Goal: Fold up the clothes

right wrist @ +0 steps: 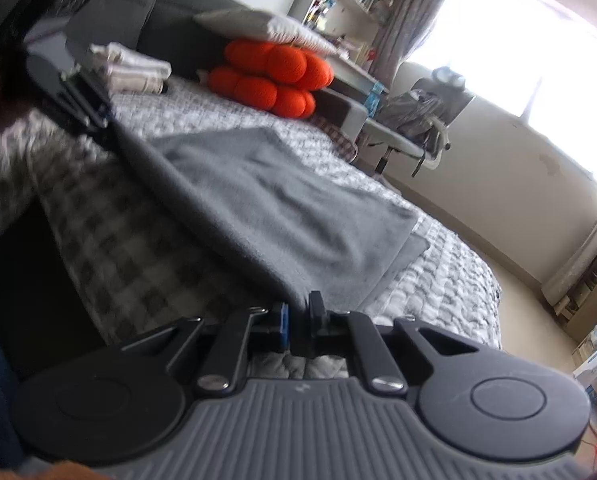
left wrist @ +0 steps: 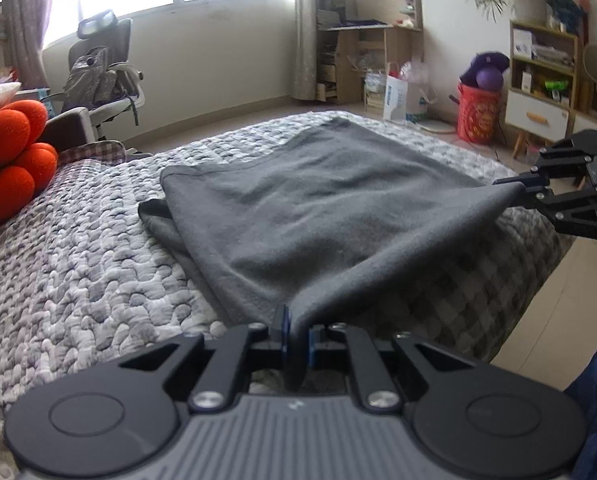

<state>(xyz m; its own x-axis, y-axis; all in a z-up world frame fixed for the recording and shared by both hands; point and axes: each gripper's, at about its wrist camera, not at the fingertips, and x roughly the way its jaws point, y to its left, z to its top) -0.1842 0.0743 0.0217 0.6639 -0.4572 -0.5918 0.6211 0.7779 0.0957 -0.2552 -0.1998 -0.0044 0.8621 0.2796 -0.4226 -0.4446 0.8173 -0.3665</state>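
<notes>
The grey garment (left wrist: 318,208) lies spread across the quilted bed (left wrist: 82,264), its far part flat and its near edge lifted off the bed's side and stretched between the 2 tongs. At the far left a second layer (left wrist: 154,216) peeks from under the top one, so 1 fold looks already made, though I cannot be sure; the next fold, carrying the held edge over toward the far side, looks not yet done. The left tongs (left wrist: 297,332) are nearly closed, pinching 1 near corner of the cloth, which bunches down between the pads. The right tongs (right wrist: 298,322) are likewise nearly closed on the other near corner, seen from the left wrist view at the right with the fabric drawn to a point at the tips. Both tongs point forward and somewhat downward over the bed edge, well apart, keeping the edge taut. An orange cushion (left wrist: 10,152) sits near the head of the bed.
</notes>
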